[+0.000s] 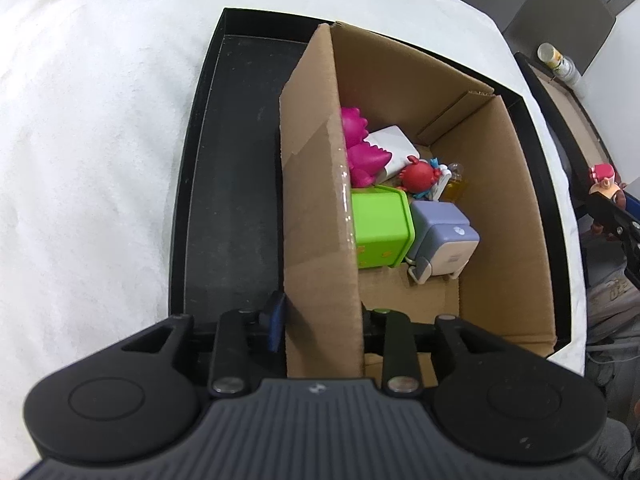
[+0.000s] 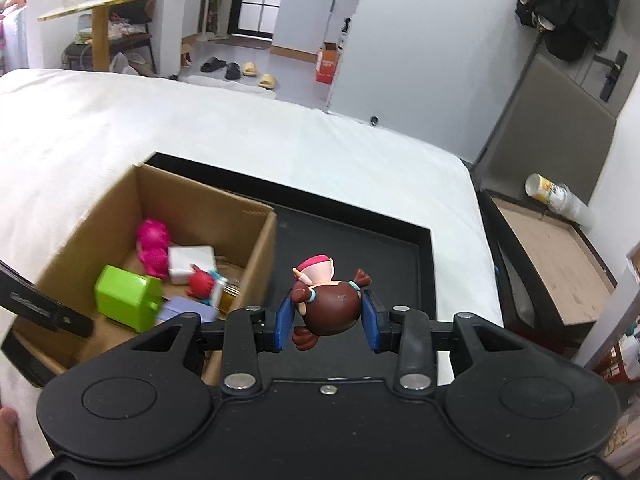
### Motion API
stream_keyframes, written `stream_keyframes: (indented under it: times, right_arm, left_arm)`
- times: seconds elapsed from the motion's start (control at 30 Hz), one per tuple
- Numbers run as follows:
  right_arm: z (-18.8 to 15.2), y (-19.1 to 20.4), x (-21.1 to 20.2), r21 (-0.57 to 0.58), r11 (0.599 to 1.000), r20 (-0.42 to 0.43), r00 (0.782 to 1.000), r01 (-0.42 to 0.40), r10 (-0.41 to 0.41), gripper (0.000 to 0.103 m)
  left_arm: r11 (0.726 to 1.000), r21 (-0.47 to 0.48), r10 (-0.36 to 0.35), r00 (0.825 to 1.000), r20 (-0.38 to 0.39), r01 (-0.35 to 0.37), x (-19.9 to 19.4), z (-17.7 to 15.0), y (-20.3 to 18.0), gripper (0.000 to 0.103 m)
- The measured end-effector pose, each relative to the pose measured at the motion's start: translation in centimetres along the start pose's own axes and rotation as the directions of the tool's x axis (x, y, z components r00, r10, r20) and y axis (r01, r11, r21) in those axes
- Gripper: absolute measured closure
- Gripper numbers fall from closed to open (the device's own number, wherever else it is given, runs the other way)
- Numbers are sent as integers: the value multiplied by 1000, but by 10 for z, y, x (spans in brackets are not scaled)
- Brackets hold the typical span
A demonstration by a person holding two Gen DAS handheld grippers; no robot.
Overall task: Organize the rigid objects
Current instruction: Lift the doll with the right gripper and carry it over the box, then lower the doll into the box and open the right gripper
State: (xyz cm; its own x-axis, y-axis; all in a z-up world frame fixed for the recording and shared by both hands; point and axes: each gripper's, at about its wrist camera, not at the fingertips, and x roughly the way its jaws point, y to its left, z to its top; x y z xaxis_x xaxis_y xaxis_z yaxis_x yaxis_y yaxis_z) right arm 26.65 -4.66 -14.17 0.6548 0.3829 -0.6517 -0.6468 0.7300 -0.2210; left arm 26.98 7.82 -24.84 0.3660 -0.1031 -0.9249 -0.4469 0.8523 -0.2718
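A cardboard box (image 1: 316, 200) stands inside a black tray (image 1: 232, 200) on white bedding. In it lie a pink dinosaur (image 1: 360, 144), a green cube (image 1: 380, 232), a lilac device (image 1: 444, 240), a red crab (image 1: 418, 174) and a white block (image 1: 394, 146). My left gripper (image 1: 324, 320) straddles the box's near wall. Its left pad stands just beside the cardboard and the other pad is hidden behind it. My right gripper (image 2: 328, 316) is shut on a brown figurine with a pink hat (image 2: 332, 304), held above the tray floor (image 2: 360, 248) just right of the box (image 2: 256, 248).
White bedding (image 2: 200, 140) surrounds the tray. To the right is a low black-framed table (image 2: 552, 264) with a can (image 2: 548, 192) lying on it. Slippers and furniture stand on the floor beyond. A fingertip (image 2: 8, 440) shows at the lower left edge.
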Motion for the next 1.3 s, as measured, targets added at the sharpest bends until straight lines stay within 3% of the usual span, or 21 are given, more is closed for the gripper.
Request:
stream_keyframes:
  times: [0.27,0.63,1.0,1.3]
  right_arm:
    - [16,28,-3,-52,998,21,999,-44,46,67]
    - [17,66,1,-121,988,-17,995,-98,97,67]
    - [17,88,29,-109,985,-82,989,-133,124,67]
    - [12,102,26,-115,975,-125,977,-188,173,66]
  left_arm:
    - [999,8,-40,998,41,40,-15,1,0,72]
    - [993,39,-116,988,99,113,-26,-9,10,76]
    - [986,-1,-164,981,103,165,-30,-9,22,77]
    - [984,-12,-174,980,97,176,-30,-8,25,77]
